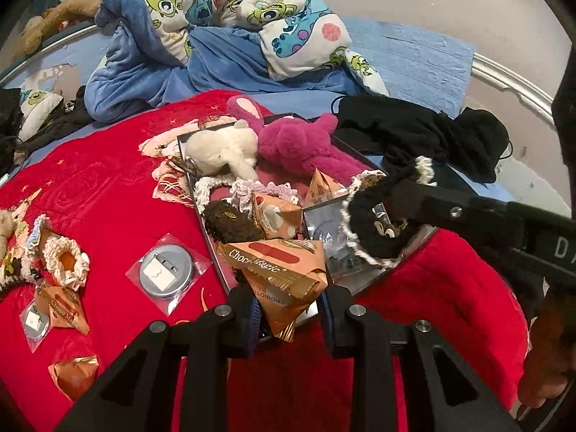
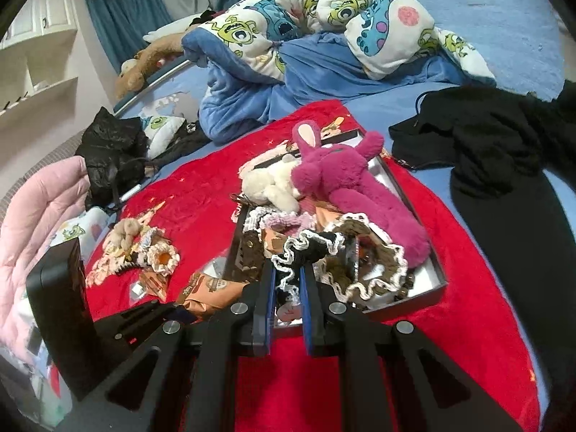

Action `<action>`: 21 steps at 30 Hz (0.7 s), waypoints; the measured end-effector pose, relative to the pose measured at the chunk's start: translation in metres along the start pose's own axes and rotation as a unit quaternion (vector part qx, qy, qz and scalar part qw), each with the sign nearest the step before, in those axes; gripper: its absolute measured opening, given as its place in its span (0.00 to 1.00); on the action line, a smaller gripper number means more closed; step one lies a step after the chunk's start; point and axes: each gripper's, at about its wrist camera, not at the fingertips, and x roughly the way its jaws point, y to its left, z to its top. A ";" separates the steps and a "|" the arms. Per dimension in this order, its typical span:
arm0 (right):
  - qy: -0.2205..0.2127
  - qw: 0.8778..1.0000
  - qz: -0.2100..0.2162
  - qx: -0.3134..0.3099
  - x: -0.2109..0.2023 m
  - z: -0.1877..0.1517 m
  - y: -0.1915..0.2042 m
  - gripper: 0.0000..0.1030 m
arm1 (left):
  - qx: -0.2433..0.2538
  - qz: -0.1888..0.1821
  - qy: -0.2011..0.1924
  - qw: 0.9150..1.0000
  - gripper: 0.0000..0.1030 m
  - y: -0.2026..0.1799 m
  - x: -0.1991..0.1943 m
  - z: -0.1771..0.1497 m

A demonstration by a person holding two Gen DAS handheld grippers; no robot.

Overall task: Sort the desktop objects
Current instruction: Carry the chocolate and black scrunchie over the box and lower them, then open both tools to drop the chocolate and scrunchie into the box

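A shallow black-rimmed tray [image 1: 363, 286] [image 2: 437, 279] lies on a red blanket. It holds a magenta plush rabbit [image 1: 298, 140] [image 2: 345, 176], a cream plush [image 1: 219, 151] [image 2: 273, 187], scrunchies and orange snack packets. My left gripper [image 1: 288, 306] is shut on an orange Choco Magic packet [image 1: 284, 273] at the tray's near edge. My right gripper [image 2: 286, 277] [image 1: 387, 203] is shut on a black scrunchie with white trim [image 2: 309, 248] [image 1: 370, 230], held over the tray.
Left of the tray on the red blanket [image 1: 108, 180] lie a round badge in a clear bag [image 1: 167, 271], more scrunchies [image 1: 66, 262], and packets [image 1: 66, 307]. Black clothes [image 1: 421, 133] lie to the right. A cartoon duvet [image 1: 216, 18] lies behind.
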 end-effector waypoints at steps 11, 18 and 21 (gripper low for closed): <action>0.035 0.999 -0.007 -0.014 0.035 -0.005 0.005 0.12 | 0.006 -0.005 -0.003 1.000 0.27 0.000 0.014 0.000; 0.052 0.998 -0.011 -0.016 0.045 -0.013 0.006 0.12 | 0.019 0.012 -0.011 1.000 0.28 -0.005 0.014 -0.007; 0.061 0.998 -0.014 -0.015 0.050 -0.018 0.004 0.12 | 0.023 0.020 -0.015 0.999 0.28 -0.006 0.013 -0.010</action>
